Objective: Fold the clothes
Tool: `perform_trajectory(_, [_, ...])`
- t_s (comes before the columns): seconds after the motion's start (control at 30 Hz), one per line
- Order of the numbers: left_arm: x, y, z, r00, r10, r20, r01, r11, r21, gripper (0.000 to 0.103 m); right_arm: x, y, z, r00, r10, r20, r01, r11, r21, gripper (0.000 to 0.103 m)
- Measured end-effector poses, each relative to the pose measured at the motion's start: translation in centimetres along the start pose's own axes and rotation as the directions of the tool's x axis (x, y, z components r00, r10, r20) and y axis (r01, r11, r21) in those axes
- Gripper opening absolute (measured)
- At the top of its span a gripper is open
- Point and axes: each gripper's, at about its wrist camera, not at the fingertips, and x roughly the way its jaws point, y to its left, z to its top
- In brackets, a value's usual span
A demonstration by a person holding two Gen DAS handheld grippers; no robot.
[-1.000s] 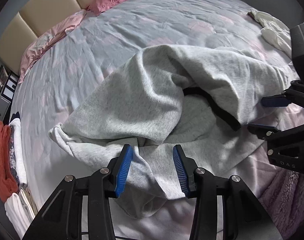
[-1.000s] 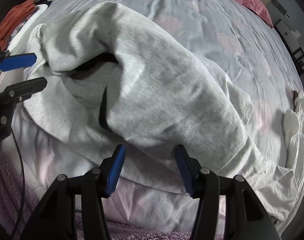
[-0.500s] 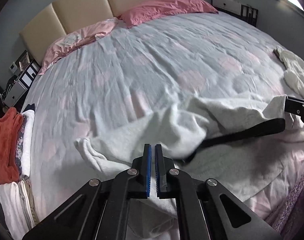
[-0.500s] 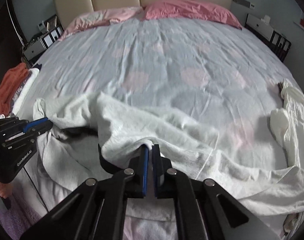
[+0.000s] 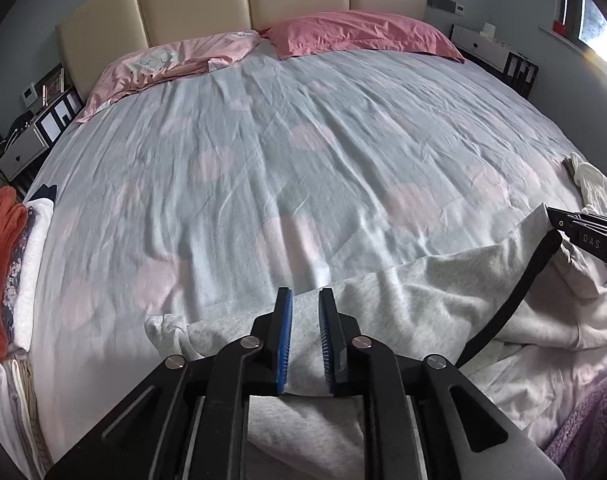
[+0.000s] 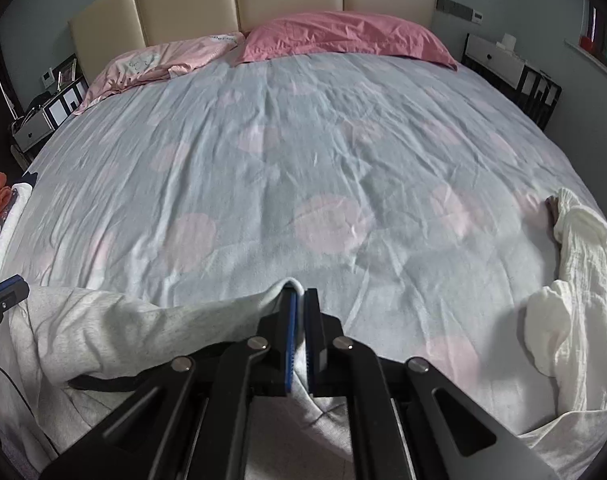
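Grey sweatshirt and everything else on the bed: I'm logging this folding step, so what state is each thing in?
Grey fleece sweatshirt with black trim: crumpled, lifted at two spots.
Left gripper: jaws slightly apart, grey fabric between them.
Right gripper: shut on a sweatshirt edge.
White crinkled garment: unfolded, heaped at the bed's right edge.
Orange, white and patterned clothes: folded, stacked at the left edge.
Pale blue sheet with pink spots: spread, wrinkled.
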Motion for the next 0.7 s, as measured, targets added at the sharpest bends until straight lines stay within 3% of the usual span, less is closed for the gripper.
perform_trajectory(0.1, [0.7, 0.6, 0.0, 0.999, -0.030, -0.012, 0.029, 1.000, -0.007, 0.028, 1.5, -0.3, -0.3, 1.000, -0.014, -0.016, 0.014, 1.000, 0.010, 0.004])
perform_trajectory(0.43, [0.9, 0.0, -2.7, 0.975, -0.192, -0.111, 0.206, 0.969, 0.137, 0.031, 3.2, -3.7, -0.2, 0.997, -0.074, -0.005, 0.074, 0.989, 0.130, 0.004])
perform_trajectory(0.5, [1.2, -0.3, -3.2, 0.975, -0.166, -0.146, 0.188, 0.971, 0.150, 0.043, 3.3, -3.7, -0.1, 0.997, -0.073, -0.007, 0.073, 0.989, 0.126, 0.004])
perform_trajectory(0.7, [2.2, -1.5, -4.9, 0.964, -0.087, -0.250, 0.137, 0.972, 0.193, 0.043, 3.6, -3.4, -0.1, 0.998, -0.067, -0.013, 0.068, 0.992, 0.105, 0.004])
